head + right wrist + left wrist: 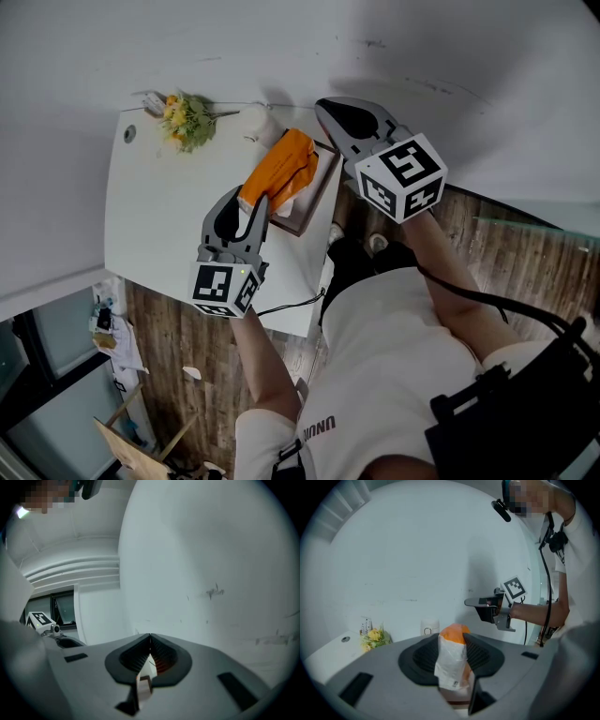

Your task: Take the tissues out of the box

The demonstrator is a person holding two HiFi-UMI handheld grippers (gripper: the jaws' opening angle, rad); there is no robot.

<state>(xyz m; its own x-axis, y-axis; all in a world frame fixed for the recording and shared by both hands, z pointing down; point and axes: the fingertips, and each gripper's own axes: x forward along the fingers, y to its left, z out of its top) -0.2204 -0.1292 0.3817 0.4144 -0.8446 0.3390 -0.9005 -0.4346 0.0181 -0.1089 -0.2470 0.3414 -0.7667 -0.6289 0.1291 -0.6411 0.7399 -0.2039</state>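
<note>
A plain white wall point(422, 56) stands behind the white tabletop point(159, 216). Dark wood-plank floor point(169, 328) runs beneath, with a dark window point(63, 611) off to one side.

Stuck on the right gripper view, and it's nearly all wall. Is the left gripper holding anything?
Observer: Yes. The left gripper is clamped on an orange-and-white tissue pack.
Operator: Where's the box?
Observer: The brown box sits at the right edge of the white table, beneath that pack.
Operator: Is the pack clear of it?
Observer: Can't tell. In the head view the pack overlaps the box.
Operator: Anything else on the table?
Observer: Yellow flowers at the far left corner.
</note>
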